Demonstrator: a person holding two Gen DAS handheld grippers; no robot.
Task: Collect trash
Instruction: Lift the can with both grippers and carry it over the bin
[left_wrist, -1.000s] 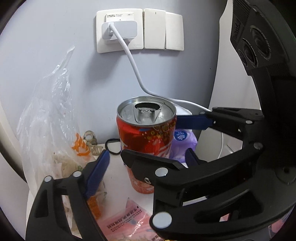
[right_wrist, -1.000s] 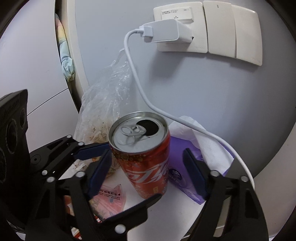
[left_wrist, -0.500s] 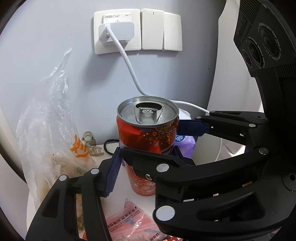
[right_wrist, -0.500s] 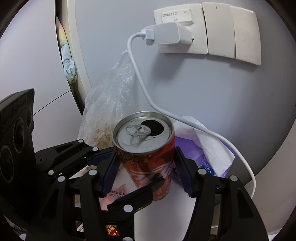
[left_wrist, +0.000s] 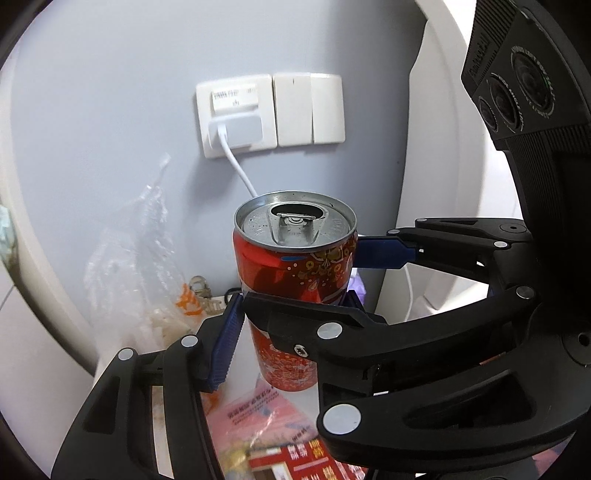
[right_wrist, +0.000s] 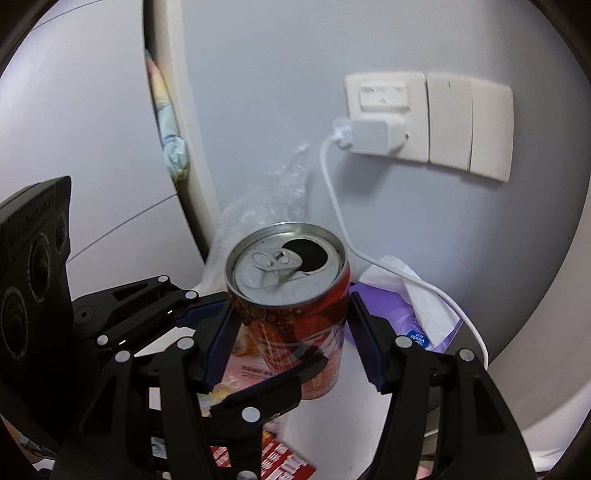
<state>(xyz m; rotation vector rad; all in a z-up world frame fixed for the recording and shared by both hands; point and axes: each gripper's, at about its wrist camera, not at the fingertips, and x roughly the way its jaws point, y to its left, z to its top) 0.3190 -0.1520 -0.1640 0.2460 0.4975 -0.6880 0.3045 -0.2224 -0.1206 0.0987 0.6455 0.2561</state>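
An opened red soda can (left_wrist: 295, 284) is clamped between the blue pads of both grippers and hangs above the white shelf. My left gripper (left_wrist: 291, 325) is shut on its sides; the right gripper's black fingers (left_wrist: 424, 247) cross in front and to the right. In the right wrist view my right gripper (right_wrist: 291, 339) is shut on the same can (right_wrist: 295, 306), with the left gripper (right_wrist: 147, 317) reaching in from the left. The can stands roughly upright.
A clear plastic bag of scraps (left_wrist: 140, 266) leans against the wall at left. Pink and red wrappers (left_wrist: 266, 424) lie below. A purple tissue pack (right_wrist: 410, 317) sits right. A white charger cable (right_wrist: 340, 206) hangs from the wall socket (left_wrist: 236, 114).
Both grippers have closed onto the can and lifted it; the socket and the bag now sit lower in view and farther off.
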